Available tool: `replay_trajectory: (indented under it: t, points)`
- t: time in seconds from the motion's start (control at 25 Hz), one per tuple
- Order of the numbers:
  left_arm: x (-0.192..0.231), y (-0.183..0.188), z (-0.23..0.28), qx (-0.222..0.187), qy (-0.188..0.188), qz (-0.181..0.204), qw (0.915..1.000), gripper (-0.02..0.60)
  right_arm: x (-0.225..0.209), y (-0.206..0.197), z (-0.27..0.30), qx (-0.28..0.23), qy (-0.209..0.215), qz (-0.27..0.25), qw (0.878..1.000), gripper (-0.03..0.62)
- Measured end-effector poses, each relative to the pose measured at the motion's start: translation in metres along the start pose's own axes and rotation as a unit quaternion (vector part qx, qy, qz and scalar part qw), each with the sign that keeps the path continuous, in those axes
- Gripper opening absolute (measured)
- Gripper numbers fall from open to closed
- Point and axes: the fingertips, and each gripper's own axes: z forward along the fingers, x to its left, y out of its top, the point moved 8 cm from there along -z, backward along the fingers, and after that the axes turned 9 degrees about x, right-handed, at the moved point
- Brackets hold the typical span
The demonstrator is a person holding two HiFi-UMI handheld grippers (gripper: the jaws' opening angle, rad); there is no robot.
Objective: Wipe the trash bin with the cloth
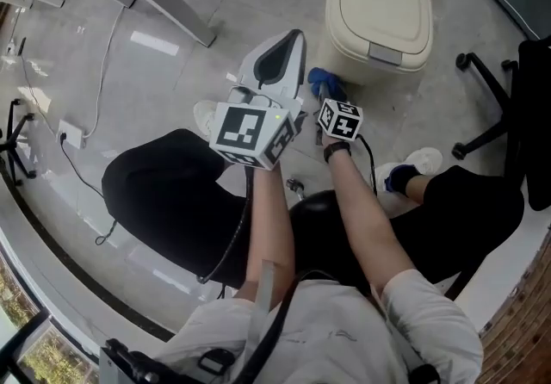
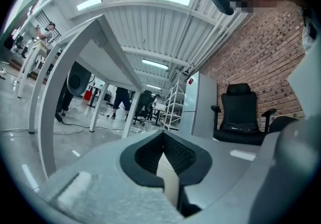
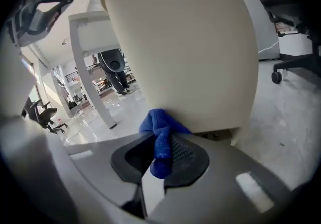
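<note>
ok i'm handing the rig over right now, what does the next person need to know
Left gripper: shut, empty, raised and pointing out into the room, away from the bin.
Right gripper: shut on the blue cloth, which is pressed against the low part of the trash bin wall on the person's side.
The bin stands upright on the floor with its lid closed.
Done: the cloth is gripped and touching the bin. The pictures don't show how much has been wiped.
Left: probably run the cloth over the rest of the wall and the lid.
</note>
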Motion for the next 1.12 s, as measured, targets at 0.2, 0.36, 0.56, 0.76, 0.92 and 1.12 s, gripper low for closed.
replay_trajectory:
  t: [0.2,0.36,0.56,0.76,0.92,1.12]
  points:
    - [0.003,0.001,-0.011,-0.012,0.033,-0.009,0.9994,0.0,0.002,-0.003,-0.025,-0.015,0.015,0.003,1.0,0.043]
    - [-0.008,0.006,-0.018,-0.021,0.053,-0.003,0.9984,0.0,0.026,0.03,-0.083,-0.088,0.087,0.004,0.992,0.043]
    - [-0.029,0.02,-0.025,-0.022,0.074,0.034,0.9964,0.0,0.053,0.099,-0.155,-0.208,0.151,-0.031,0.966,0.043]
    - [-0.043,0.031,-0.035,-0.024,0.11,0.095,0.9891,0.0,0.062,0.149,-0.215,-0.309,0.291,0.052,0.904,0.043]
    - [-0.048,0.036,-0.034,-0.037,0.113,0.077,0.9899,0.0,0.056,0.171,-0.228,-0.344,0.279,0.071,0.894,0.043]
    - [-0.056,0.027,-0.024,-0.024,0.096,0.069,0.9927,0.0,0.028,0.12,-0.181,-0.274,0.23,0.099,0.929,0.043]
